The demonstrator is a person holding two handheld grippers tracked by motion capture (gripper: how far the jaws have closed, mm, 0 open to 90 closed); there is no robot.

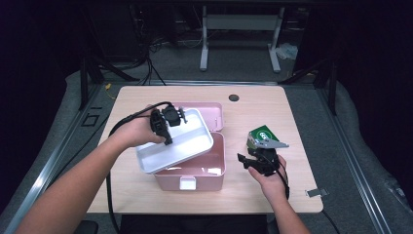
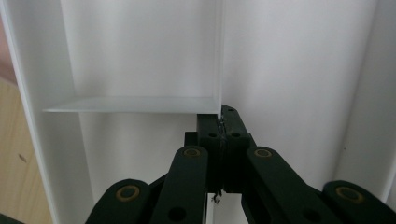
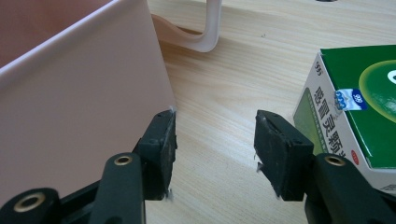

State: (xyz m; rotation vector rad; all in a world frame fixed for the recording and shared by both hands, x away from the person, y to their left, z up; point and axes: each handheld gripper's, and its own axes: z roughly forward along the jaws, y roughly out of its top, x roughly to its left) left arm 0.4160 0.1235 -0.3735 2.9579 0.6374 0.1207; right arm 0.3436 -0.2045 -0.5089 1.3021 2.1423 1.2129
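On the wooden table (image 1: 253, 126) stands an open pink storage box (image 1: 195, 171). Above it, tilted, hangs its white divided tray (image 1: 190, 141), pinched by an inner partition wall in the left gripper (image 2: 222, 123). The right gripper (image 3: 215, 140), jaws spread and empty, rests between the box and a green medicine carton (image 3: 359, 102).

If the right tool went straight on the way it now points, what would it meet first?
Probably nothing soon: the right tool stands open over bare table, with the pink box just off one jaw and the green carton off the other. Farther on lies the box's pale handle, though depth is unclear.
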